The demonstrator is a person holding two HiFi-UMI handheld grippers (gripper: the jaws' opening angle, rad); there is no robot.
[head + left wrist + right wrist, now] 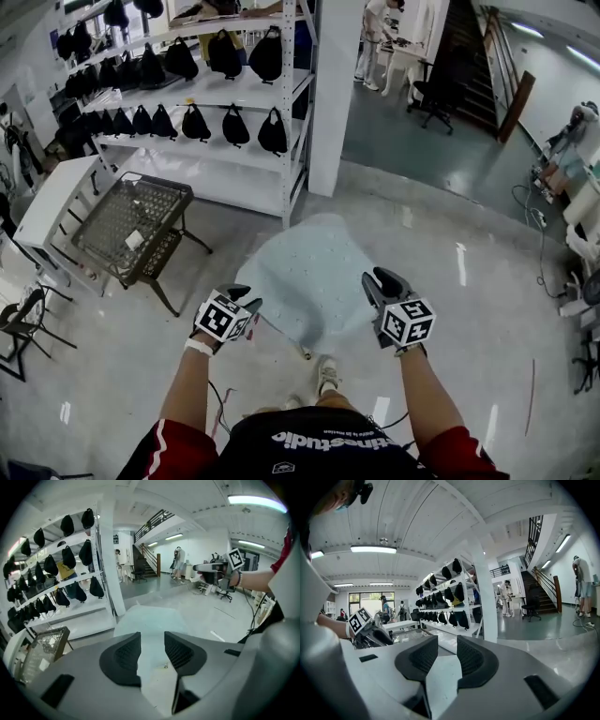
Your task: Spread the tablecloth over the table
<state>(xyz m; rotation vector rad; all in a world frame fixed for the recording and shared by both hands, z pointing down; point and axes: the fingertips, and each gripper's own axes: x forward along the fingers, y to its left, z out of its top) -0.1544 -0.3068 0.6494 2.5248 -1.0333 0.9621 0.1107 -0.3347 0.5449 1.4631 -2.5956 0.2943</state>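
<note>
A pale blue tablecloth lies draped over a small table in front of me, and its edges hang down all round. My left gripper hovers at the cloth's near left edge. Its jaws stand apart, and the cloth and floor show through the gap. My right gripper is at the cloth's near right edge, pointing almost level. Its jaws are also apart, with a pale surface showing low between the pads. Each gripper appears in the other's view: the right gripper and the left gripper.
A white shelving rack hung with black bags stands behind the table, beside a white pillar. A wire-mesh stand and a white bench are at the left. My shoe is by the table's foot. Cables trail at the right.
</note>
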